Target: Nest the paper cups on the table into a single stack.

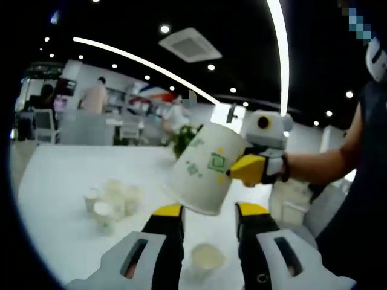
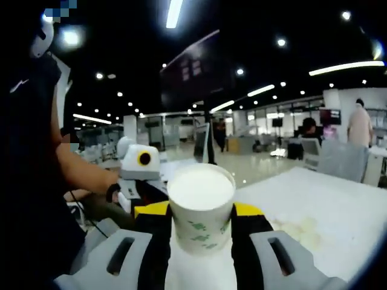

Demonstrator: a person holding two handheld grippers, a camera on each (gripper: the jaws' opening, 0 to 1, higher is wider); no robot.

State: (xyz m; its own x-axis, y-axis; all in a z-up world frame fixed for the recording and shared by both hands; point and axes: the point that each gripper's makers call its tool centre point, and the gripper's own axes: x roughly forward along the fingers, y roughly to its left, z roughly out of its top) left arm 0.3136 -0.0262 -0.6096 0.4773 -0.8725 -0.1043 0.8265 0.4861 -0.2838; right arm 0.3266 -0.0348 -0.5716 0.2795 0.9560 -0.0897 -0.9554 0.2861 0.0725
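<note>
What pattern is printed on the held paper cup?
Green motifs on a white paper cup, including a square emblem; clearest in the left gripper view.

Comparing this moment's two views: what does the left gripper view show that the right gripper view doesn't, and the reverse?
Left gripper view: the open left gripper above a single cup, plus a cluster of cups. Right gripper view: the white inside of the held paper cup, clamped between the jaws. Both: that held cup, the right gripper gripping it, and the white table.

r gripper jaws clamped on paper cup, l gripper jaws apart, holding nothing
</note>
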